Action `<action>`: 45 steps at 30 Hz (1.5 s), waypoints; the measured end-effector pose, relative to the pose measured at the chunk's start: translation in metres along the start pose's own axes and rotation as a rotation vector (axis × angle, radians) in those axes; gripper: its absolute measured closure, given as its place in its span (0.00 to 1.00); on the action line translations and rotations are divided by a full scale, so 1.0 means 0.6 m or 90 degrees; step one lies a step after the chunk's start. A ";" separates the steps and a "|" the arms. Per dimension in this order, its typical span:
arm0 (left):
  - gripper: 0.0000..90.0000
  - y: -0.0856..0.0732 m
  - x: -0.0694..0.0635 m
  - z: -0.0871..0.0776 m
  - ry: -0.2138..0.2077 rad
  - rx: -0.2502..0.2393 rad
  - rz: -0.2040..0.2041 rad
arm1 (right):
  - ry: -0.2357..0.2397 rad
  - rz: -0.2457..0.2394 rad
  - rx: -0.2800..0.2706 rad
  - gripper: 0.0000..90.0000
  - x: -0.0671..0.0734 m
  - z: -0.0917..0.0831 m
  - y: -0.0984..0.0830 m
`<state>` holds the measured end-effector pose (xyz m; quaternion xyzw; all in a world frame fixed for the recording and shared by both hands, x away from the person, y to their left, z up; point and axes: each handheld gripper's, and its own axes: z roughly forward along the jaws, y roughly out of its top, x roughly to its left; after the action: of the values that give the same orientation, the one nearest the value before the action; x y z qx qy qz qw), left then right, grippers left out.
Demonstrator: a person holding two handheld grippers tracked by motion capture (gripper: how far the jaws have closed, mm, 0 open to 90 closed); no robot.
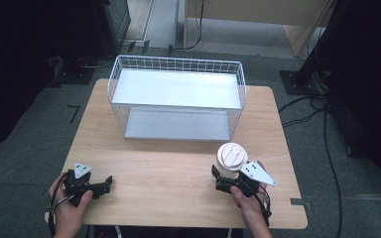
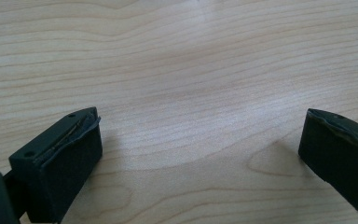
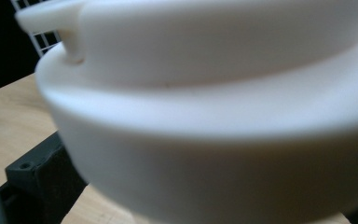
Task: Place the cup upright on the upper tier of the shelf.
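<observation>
High view: right gripper [image 1: 226, 174] jaws straddle a white lidded cup [image 1: 231, 156], grip unclear; left gripper [image 1: 105, 184] wide open, empty, on table [image 1: 178, 198].

Both hand-held grippers, left [image 1: 104, 185] and right [image 1: 218, 177], are black, each topped by a grey three-cornered plate with dark holes; black cables trail back. Blocky jaws show small screw holes.

1. Wire basket [image 1: 176, 99] occupies the far centre of the table [image 1: 168, 173].
2. A white lidded cup [image 1: 231, 156] stands near right, in front of the basket.
3. Bare tabletop spans the near left and centre.
</observation>
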<state>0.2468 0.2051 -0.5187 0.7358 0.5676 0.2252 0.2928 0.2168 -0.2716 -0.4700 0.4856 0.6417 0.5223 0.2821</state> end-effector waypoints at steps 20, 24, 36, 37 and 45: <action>0.00 0.000 0.001 0.000 -0.003 -0.003 -0.005 | -0.070 0.002 -0.036 0.16 0.013 0.003 -0.008; 0.00 0.000 0.001 0.000 -0.003 -0.003 -0.006 | -0.073 0.008 -0.041 0.15 0.014 0.004 -0.015; 0.00 -0.001 0.002 -0.001 -0.006 -0.001 -0.001 | -0.077 -0.012 -0.049 0.18 0.016 0.004 -0.021; 0.00 -0.001 0.002 -0.001 -0.006 -0.001 0.000 | -0.078 -0.013 -0.048 0.18 0.017 0.003 -0.021; 0.00 -0.001 0.002 -0.001 -0.006 -0.001 -0.001 | -0.066 -0.020 -0.054 0.18 0.028 0.002 -0.016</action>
<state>0.2464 0.2062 -0.5186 0.7362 0.5663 0.2223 0.2964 0.2082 -0.2557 -0.4770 0.4895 0.6111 0.5188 0.3432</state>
